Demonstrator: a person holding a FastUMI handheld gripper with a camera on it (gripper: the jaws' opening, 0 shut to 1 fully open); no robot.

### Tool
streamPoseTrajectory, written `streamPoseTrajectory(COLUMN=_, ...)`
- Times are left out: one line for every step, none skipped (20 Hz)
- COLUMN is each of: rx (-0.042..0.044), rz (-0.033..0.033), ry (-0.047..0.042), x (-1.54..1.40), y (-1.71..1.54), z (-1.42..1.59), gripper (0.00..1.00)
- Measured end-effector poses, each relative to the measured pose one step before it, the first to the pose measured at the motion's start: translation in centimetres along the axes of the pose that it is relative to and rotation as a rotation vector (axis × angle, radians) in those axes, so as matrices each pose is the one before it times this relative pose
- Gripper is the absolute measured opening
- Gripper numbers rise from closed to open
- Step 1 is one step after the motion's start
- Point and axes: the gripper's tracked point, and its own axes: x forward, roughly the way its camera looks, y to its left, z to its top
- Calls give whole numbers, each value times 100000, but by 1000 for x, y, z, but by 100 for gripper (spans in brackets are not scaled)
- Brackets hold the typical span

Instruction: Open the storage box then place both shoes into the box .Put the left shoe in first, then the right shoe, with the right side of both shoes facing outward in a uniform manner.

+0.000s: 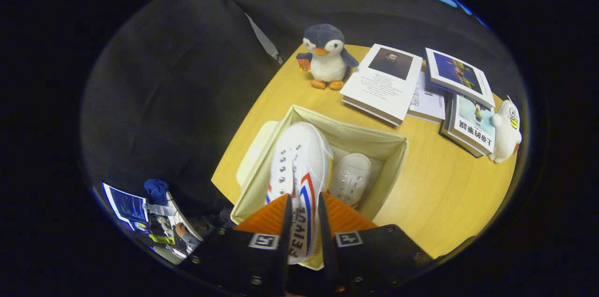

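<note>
1. Storage box (393, 147): the cream fabric box sits open on the round wooden table (444, 194), just ahead of my fingers. Its lid (255, 147) lies flat against the box's left side. The opening step looks done to me.

2. Held shoe (299, 166): a white canvas sneaker with red and blue stripes hangs above the left half of the box, toe pointing to the far wall. My gripper (303, 222) is clamped narrow on its heel end, a finger pressing each side. The striped side faces right.

3. Shoe in the box (351, 177): a second white sneaker rests on the box floor at the right, toe toward the far side too. Since one shoe is down, I judge I am on the second shoe, the right one, though I cannot confirm which foot either fits.

4. Next move, as I read it: lower the held shoe straight into the free left half, keep its toe parallel to the other, clear the near rim with the heel, and only then spread the fingers. The gap beside the resting shoe looks tight, so I would descend slowly and watch that the striped side matches the other shoe's facing.

5. Clutter beyond the box: books (388, 84) stacked at far right, a penguin plush (327, 56) at the far edge, a white duck toy (507, 131) furthest right. All are well apart from my path.
</note>
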Motion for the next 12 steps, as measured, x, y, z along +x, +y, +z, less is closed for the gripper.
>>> streamPoseTrajectory(rx=-734, rz=-2607, ry=-2073, x=-529, y=-638, z=517, gripper=64)
streamPoseTrajectory(rx=-1047, rz=-919, ry=-2543, x=-54, y=-780, z=432, gripper=97)
streamPoseTrajectory(rx=-763, rz=-978, ry=-1928, x=-1255, y=-43, z=739, gripper=98)
streamPoseTrajectory(rx=-349, rz=-367, ry=-1950, x=-796, y=-338, z=401, gripper=97)
streamPoseTrajectory(rx=73, rz=-916, ry=-1824, x=-338, y=-516, z=20, gripper=97)
streamPoseTrajectory(rx=394, rz=-720, ry=-2073, x=-654, y=-539, z=297, gripper=98)
streamPoseTrajectory(rx=805, rz=-511, ry=-2132, x=-641, y=-507, z=236, gripper=97)
streamPoseTrajectory(rx=954, rz=-416, ry=-2302, x=-794, y=-514, z=293, gripper=97)
streamPoseTrajectory(rx=609, rz=-772, ry=-2829, x=-830, y=-599, z=350, gripper=97)
streamPoseTrajectory(rx=206, rz=-1140, ry=-3864, x=-1082, y=-634, z=604, gripper=98)
streamPoseTrajectory(rx=-255, rz=-1767, ry=-4342, x=-1145, y=-875, z=635, gripper=98)
streamPoseTrajectory(rx=-599, rz=-1734, ry=-4834, x=-1206, y=-850, z=850, gripper=97)
